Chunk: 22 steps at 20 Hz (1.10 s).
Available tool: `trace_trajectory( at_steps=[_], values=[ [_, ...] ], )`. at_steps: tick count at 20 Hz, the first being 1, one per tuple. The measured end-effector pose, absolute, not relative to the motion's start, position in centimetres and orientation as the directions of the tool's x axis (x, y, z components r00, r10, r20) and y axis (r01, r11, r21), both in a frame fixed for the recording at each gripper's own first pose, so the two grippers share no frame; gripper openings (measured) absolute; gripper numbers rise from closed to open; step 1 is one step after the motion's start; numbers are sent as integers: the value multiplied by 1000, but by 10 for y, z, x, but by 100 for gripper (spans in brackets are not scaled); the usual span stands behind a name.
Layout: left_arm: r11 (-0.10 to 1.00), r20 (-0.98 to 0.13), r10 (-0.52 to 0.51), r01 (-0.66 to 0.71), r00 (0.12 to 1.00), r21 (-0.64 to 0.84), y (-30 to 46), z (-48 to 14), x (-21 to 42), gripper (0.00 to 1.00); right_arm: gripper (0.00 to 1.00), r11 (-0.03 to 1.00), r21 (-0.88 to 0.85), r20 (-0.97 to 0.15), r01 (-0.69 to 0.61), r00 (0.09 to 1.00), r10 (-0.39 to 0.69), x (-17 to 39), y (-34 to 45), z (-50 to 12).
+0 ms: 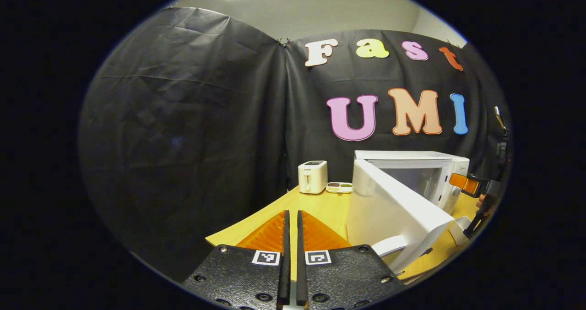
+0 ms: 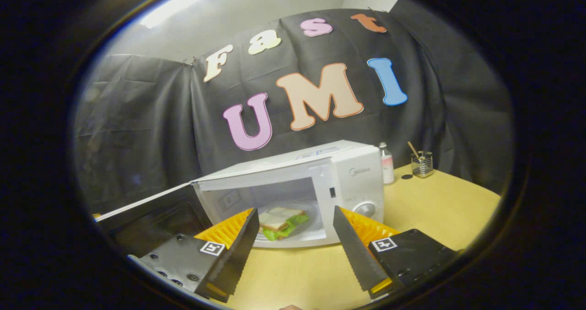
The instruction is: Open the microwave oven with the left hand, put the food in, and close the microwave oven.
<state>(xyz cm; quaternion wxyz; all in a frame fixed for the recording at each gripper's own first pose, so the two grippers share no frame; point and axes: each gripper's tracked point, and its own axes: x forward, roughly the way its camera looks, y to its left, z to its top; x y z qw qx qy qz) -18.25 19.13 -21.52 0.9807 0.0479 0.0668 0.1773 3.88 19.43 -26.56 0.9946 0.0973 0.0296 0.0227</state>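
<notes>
The white microwave [image 2: 352,175] stands on the wooden table with its door [image 2: 151,216] swung wide open to the left. A sandwich [image 2: 280,222] with green lettuce lies inside the cavity. My right gripper [image 2: 295,227] is open just in front of the cavity, nothing between its fingers. In the left gripper view the microwave [image 1: 425,172] sits to the right, its open door [image 1: 393,209] angled toward me. My left gripper [image 1: 293,218] is shut with nothing in it, left of the door. The right gripper [image 1: 464,184] shows at the far right by the microwave.
A white toaster [image 1: 312,176] and a small dish [image 1: 339,187] stand at the table's back. A bottle [image 2: 387,163] and a wire holder [image 2: 421,163] sit right of the microwave. The table [image 2: 439,209] is bare at the right.
</notes>
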Motion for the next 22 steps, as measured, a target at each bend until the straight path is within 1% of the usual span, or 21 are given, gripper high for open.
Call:
trace_trajectory(
  at_steps=[3, 7, 8, 11, 13, 14, 22],
  values=[
    [950, -115, 304, -292, 946, 112, 171, -215, -184, 6, 91, 981, 191, -50, -8, 999, 18, 13, 166, -261],
    [960, -116, 272, -260, 955, 107, 151, -219, -190, 5, 92, 969, 245, -54, 30, 998, -17, -16, 127, -261],
    [963, -122, 260, -248, 958, 104, 146, -221, -190, 6, 99, 963, 264, -56, 43, 998, -30, -22, 116, -265],
    [966, -124, 247, -235, 961, 107, 136, -222, -190, 6, 99, 957, 277, -64, 88, 995, -73, -40, 90, -270],
    [965, -127, 250, -236, 960, 113, 132, -224, -193, 2, 99, 957, 263, -70, 120, 992, -104, -53, 74, -273],
    [966, -125, 245, -232, 961, 112, 128, -226, -195, 1, 91, 958, 253, -71, 133, 990, -119, -60, 68, -274],
    [993, -109, 116, -111, 987, 46, 64, -234, -180, 1, 92, 954, 230, -48, 190, 982, -184, -105, 36, -266]
  ],
)
